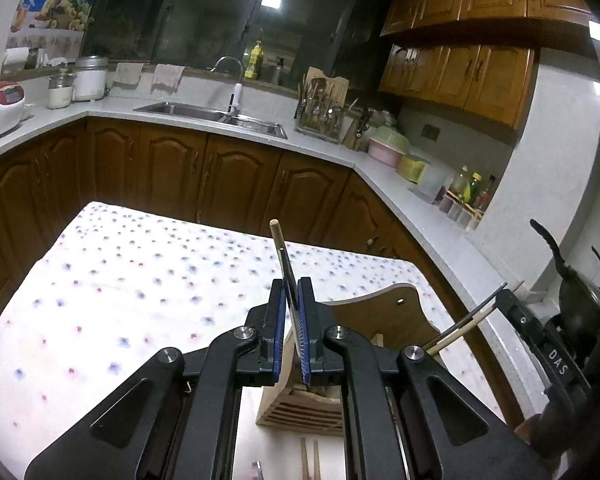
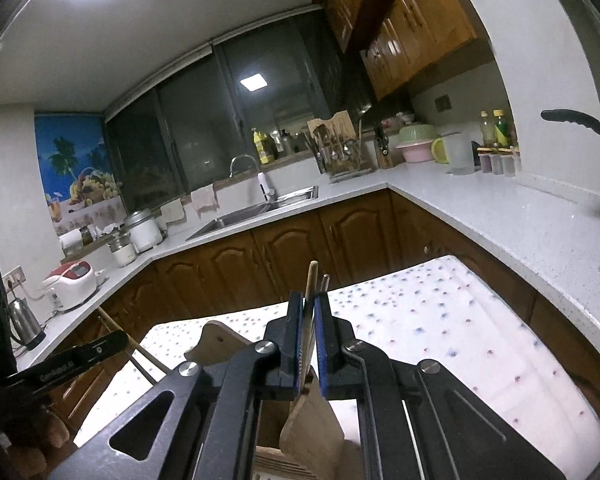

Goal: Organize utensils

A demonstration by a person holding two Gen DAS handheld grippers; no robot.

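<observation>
Left wrist view: chopsticks [image 1: 286,264], pale tip and dark shaft, pinched between blue pads of left hand-held gripper [image 1: 293,304], standing upright above slotted wooden holder [image 1: 300,408] at near edge of bench [image 1: 120,280] under dotted cloth. Two more sticks [image 1: 310,460] lie below holder. Right wrist view: right hand-held gripper [image 2: 309,320] pinching second pair of chopsticks [image 2: 314,280], over same holder [image 2: 220,336]. Sink [image 1: 212,114] on counter behind.

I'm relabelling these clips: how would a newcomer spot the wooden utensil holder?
Find the table under the dotted tablecloth. The wooden utensil holder stands at its near edge, below the left gripper: the only slotted wooden rack on the cloth.
</observation>
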